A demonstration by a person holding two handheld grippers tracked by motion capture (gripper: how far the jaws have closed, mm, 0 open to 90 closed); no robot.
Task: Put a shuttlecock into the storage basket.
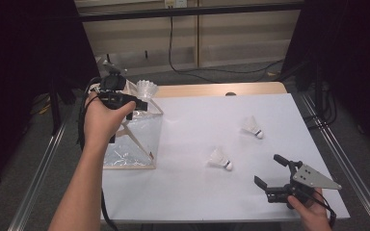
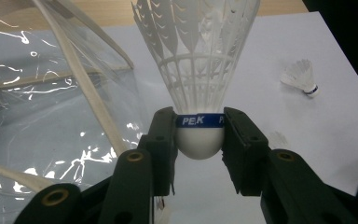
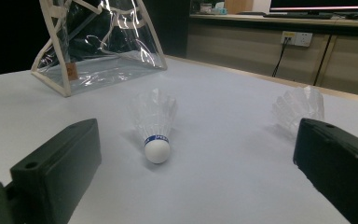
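Observation:
My left gripper (image 1: 139, 102) (image 2: 199, 140) hangs above the upper edge of a clear plastic bag with cream trim (image 1: 132, 139) (image 2: 42, 107). Its jaws are shut on the white cork of a shuttlecock (image 1: 146, 88) (image 2: 199, 60), at the blue band, feathers pointing away from the hand. Two more shuttlecocks lie on the white table sheet (image 1: 197, 192), one at mid-table (image 1: 220, 159) (image 3: 156, 126), one farther right (image 1: 252, 126) (image 3: 298, 109) (image 2: 302, 77). Near the front right corner my right gripper (image 1: 267, 169) (image 3: 198, 140) rests open, empty, jaws facing the nearer shuttlecock.
The bag (image 3: 100, 51) stands propped open at the table's left edge. Bare wood (image 1: 212, 89) shows behind the white sheet. Metal rails (image 1: 38, 168) run along both sides, and black cables (image 1: 207, 71) lie on the floor behind.

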